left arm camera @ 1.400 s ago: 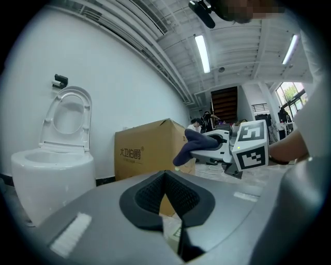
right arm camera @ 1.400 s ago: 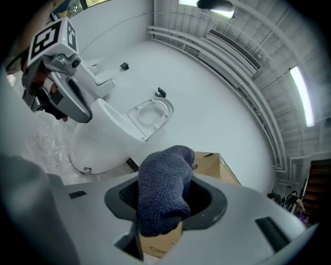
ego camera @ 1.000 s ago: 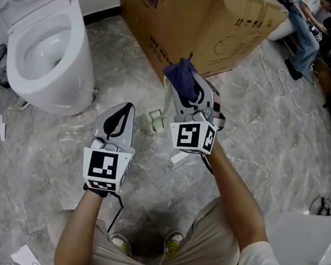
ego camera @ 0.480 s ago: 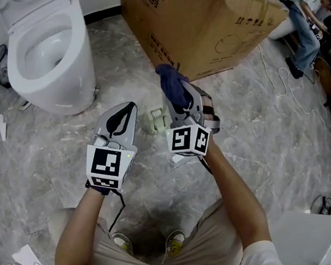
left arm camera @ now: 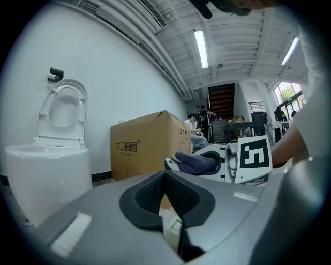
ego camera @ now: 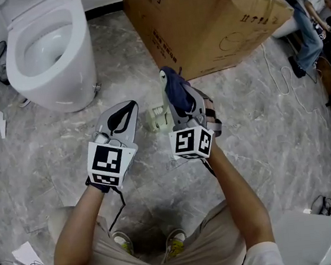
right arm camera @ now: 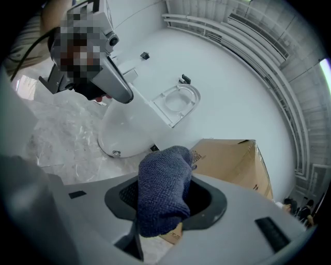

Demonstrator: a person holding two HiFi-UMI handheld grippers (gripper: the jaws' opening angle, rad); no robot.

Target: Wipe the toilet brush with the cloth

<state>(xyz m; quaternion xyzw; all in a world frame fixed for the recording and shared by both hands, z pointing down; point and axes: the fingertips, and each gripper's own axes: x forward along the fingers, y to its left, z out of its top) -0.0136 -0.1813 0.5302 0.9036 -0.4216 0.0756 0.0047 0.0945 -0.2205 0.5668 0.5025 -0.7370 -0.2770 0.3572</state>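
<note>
left gripper [ego camera: 128,107] is holding about where it was 1 second ago, jaws pressing together on nothing. a pale object [ego camera: 158,119] is lying on the floor [ego camera: 259,118] between the 2 grippers. right gripper [ego camera: 170,84] is now sitting lower and nearer the left one, clamping the dark blue cloth [right arm camera: 163,189], which is drooping over its jaws.

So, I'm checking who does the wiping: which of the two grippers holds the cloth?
The right gripper: its jaws are shut on the dark blue terry cloth. The left gripper has its jaws together with nothing between them.
</note>
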